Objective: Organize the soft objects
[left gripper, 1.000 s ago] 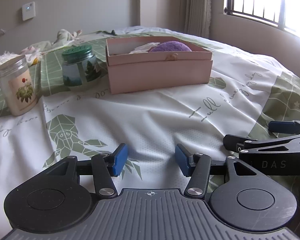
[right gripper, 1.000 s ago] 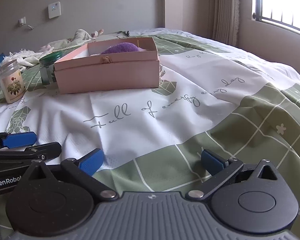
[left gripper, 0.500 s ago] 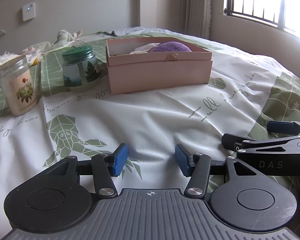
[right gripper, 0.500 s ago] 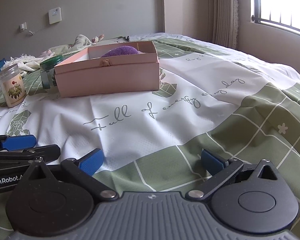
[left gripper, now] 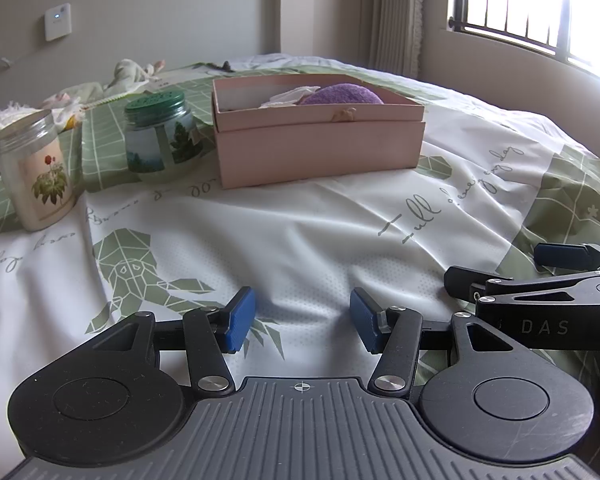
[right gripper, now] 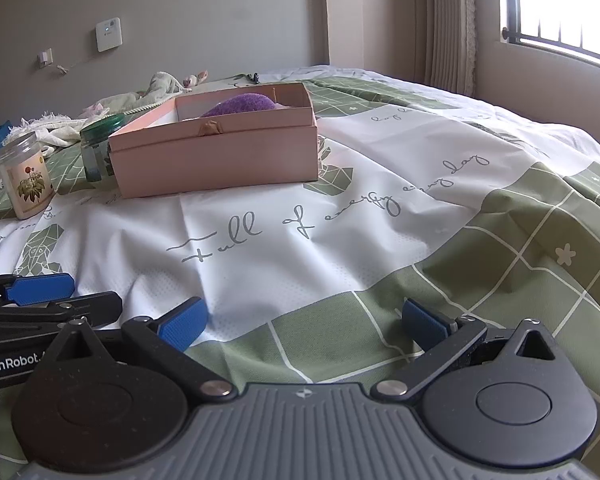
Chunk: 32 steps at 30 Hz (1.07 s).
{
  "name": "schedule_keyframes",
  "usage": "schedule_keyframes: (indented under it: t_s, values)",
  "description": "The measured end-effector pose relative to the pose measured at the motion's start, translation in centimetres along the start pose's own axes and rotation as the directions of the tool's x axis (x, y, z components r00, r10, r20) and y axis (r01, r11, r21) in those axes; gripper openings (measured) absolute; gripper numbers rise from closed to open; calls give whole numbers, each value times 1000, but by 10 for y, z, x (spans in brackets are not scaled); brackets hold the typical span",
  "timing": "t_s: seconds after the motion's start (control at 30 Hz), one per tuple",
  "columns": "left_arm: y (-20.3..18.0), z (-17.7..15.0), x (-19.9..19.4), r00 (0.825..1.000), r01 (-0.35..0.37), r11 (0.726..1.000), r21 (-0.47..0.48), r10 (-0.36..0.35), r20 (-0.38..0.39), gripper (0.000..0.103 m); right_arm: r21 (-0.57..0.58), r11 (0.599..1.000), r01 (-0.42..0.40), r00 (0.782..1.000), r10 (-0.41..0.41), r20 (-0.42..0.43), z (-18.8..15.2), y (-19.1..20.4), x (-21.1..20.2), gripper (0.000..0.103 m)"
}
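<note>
An open pink box (left gripper: 320, 148) stands on the bed, also in the right wrist view (right gripper: 216, 156). A purple soft object (left gripper: 342, 94) lies inside it beside a pale cloth (left gripper: 290, 95); the purple one also shows in the right wrist view (right gripper: 240, 104). My left gripper (left gripper: 302, 320) is open and empty, low over the bedspread, well short of the box. My right gripper (right gripper: 304, 320) is open wide and empty, beside the left one. Each sees the other at its frame's edge.
A cream jar with a flower label (left gripper: 36, 170) and a green-lidded glass jar (left gripper: 162, 138) stand left of the box. Crumpled pale cloths (right gripper: 68, 130) lie behind them near the wall. The white and green bedspread (right gripper: 340, 216) fills the foreground. A window is at right.
Both grippers have risen and tilted slightly, so the box interior shows a little more. Both stay open. Nothing on the bed has moved.
</note>
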<state>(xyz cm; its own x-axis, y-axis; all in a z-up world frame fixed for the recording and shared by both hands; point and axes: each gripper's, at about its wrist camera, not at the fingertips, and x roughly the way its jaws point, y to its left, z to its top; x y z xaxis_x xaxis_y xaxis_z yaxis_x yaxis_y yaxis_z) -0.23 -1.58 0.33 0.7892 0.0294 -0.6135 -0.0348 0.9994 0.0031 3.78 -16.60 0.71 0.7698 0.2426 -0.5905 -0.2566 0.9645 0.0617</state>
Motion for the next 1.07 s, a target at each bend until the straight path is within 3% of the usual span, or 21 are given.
schedule_keyframes:
  t_s: [0.8,1.07]
  values:
    - [2,0,0,1000,9,1000,-11,-9,1,58,-1,1000,7,1000,-7,2,-1,1,0,103]
    - [1,-1,-1,1000,1,1000,-14,-1,10,53,0,1000,6,1000,-6,-1,-1,2,-1,103]
